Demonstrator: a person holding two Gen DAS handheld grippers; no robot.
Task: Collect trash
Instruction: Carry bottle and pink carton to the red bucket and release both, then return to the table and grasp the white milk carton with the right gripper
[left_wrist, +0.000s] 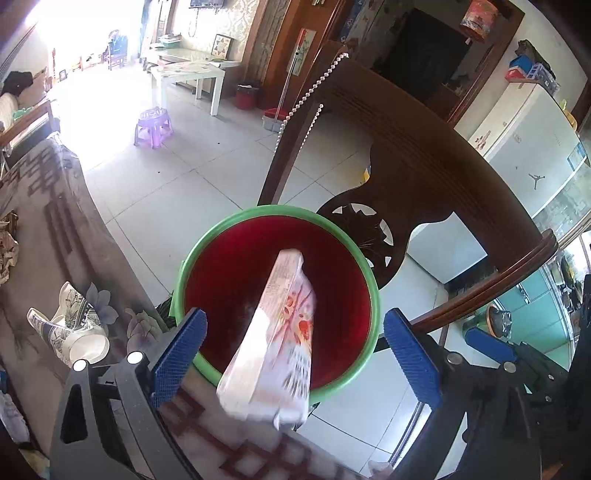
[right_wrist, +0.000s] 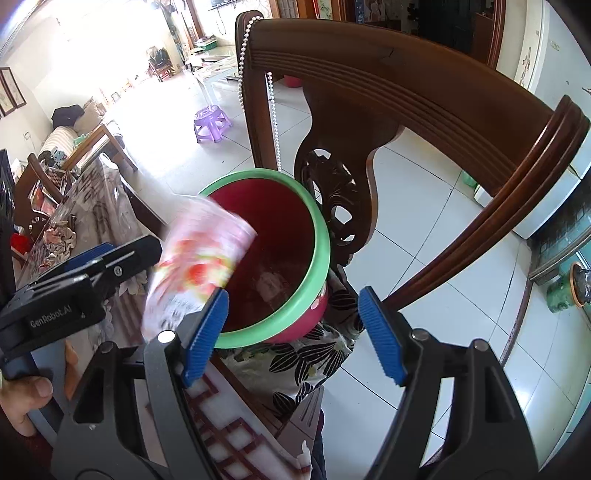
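Note:
A red bin with a green rim (left_wrist: 207, 254) (right_wrist: 317, 236) stands on a wooden chair beside the table. A white and pink printed wrapper (left_wrist: 280, 332) (right_wrist: 199, 266) is blurred in the air over the bin's near edge, touching neither of my grippers' pads. My left gripper (left_wrist: 295, 354) is open above the bin, its blue pads wide on either side of the wrapper. My right gripper (right_wrist: 291, 328) is open and empty, just right of the wrapper at the bin's near rim. The left gripper's body (right_wrist: 74, 291) shows in the right wrist view.
The dark wooden chair back (left_wrist: 424, 147) (right_wrist: 424, 92) rises behind the bin, with a bead string (left_wrist: 314, 88) hung on it. A patterned paper cup (left_wrist: 74, 332) lies on the table cloth at the left. A purple stool (left_wrist: 153, 125) stands on the tiled floor.

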